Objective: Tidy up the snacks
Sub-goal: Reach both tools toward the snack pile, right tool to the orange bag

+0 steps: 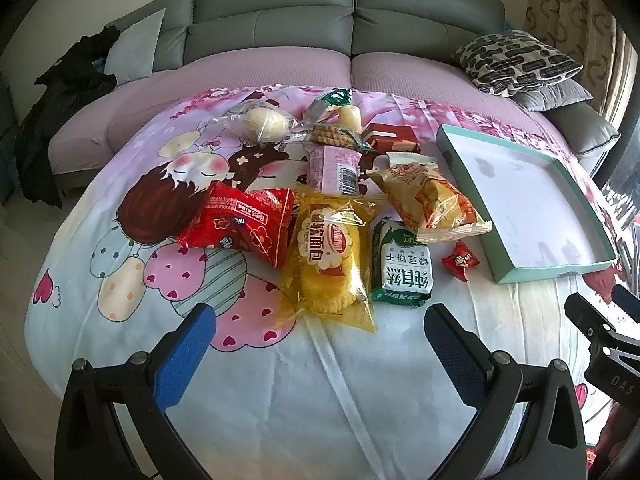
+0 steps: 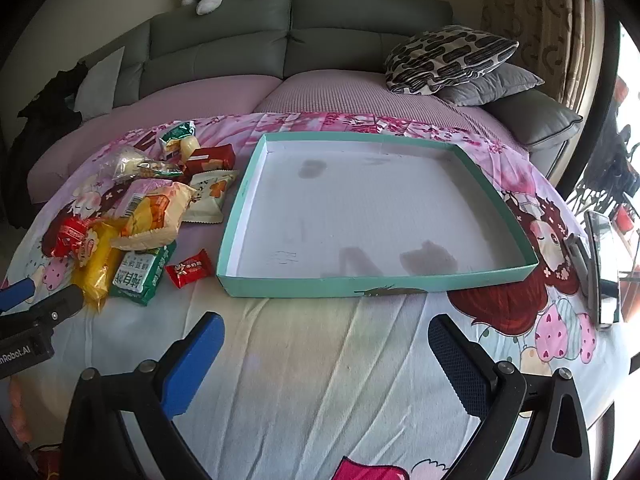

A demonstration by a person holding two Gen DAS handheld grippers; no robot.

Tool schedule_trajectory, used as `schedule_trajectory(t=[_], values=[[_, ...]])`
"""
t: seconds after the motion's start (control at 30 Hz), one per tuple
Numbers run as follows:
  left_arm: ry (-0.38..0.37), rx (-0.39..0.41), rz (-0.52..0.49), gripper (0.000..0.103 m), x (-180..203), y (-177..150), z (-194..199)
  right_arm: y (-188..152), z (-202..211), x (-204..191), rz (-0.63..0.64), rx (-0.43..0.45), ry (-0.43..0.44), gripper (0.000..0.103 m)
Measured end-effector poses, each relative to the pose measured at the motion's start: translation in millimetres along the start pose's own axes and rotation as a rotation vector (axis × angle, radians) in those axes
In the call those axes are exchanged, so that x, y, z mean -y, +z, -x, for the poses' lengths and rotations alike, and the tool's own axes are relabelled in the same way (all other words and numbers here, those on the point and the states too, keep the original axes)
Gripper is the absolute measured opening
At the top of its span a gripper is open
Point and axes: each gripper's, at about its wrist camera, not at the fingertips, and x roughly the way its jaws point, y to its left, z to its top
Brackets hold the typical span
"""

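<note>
On the left side of the cartoon-printed sheet [image 1: 120,264] the snacks lay together in a loose heap. From the left came first the red packet [image 1: 244,224], which was touching the yellow bread packet [image 1: 328,264] beside it. The left hand-held gripper [image 1: 320,340] hung just in front of this yellow packet, with its blue pads spread wide and nothing between them. Next to the yellow packet lay the green-and-white biscuit packet [image 1: 402,266], and the orange packet [image 1: 432,200] rested partly over its far end. Behind them the pink packet [image 1: 332,168] showed its barcode, and farther back I could see a clear bag with a pale round bun [image 1: 264,122]. A small red candy [image 2: 189,268] lay alone between the green packet and the teal box [image 2: 244,196], touching neither. The box stood to the right of the heap, shallow, with a white floor that held no snack. The right hand-held gripper [image 2: 326,344] was near the front wall of the box, above the sheet, also opened wide and holding nothing. At the far right edge a shiny flat object [image 2: 604,264] lay on the sheet; what it was I could not tell.
</note>
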Motion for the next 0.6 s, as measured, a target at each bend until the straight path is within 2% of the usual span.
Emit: schedule_trajectory(t=[0.27, 0.43, 0.6], values=[[-0.019, -0.018, 0.025, 0.103, -9.6, 3.6, -3.5, 3.9, -2.1, -6.0, 0.014, -0.008, 0.013, 0.103], [-0.048, -0.034, 0.058, 0.103, -22.9, 9.7, -7.0, 17.5, -0.2, -16.5, 0.026, 0.001, 0.054, 0.103], [-0.079, 0.004, 0.109, 0.103, -44.2, 23.3, -7.7, 36.6, 0.2, -41.4, 0.044, 0.015, 0.127, 0.103]])
